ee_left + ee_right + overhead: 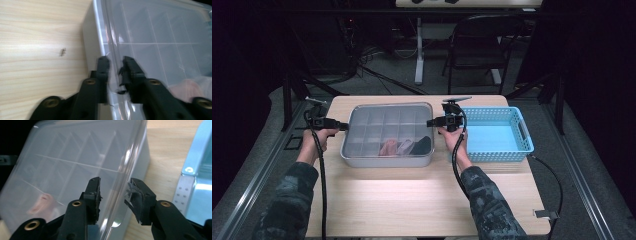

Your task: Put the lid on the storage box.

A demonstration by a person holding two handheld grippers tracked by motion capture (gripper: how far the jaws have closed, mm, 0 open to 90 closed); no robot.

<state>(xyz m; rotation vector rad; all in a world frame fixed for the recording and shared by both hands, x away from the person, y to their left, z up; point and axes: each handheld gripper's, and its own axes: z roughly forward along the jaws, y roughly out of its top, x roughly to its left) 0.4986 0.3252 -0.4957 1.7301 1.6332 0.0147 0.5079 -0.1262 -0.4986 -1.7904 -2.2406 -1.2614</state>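
Where the two grippers meet it, the clear lid (387, 120) sits on a grey compartment box (384, 161) at the middle of the wooden table (412, 200), its grid of dividers showing through the plastic. The near row holds soft items, pink, pale and dark, crowded toward the near right corner; I cannot tell what they are. The other cells look bare.

The left gripper (343, 126) comes in level at the box's left edge. In the left gripper view its jaws straddle the lid's rim, one outside by the box wall and one over the lid, drawn close together; the picture is blurred, so I cannot tell whether the pads press on the plastic. The right gripper (430, 122) stands at the right edge, and in the right gripper view (113, 195) its jaws are spread with the lid's rim between them, not touching either pad.

Room is tight on the right: a blue perforated basket (522, 137) stands just beside the box, leaving a narrow strip of table where the right hand (453, 140) sits. On the left, bare table runs from the box to the table's edge, with the left hand (319, 137) over it. The near half of the table lies open.
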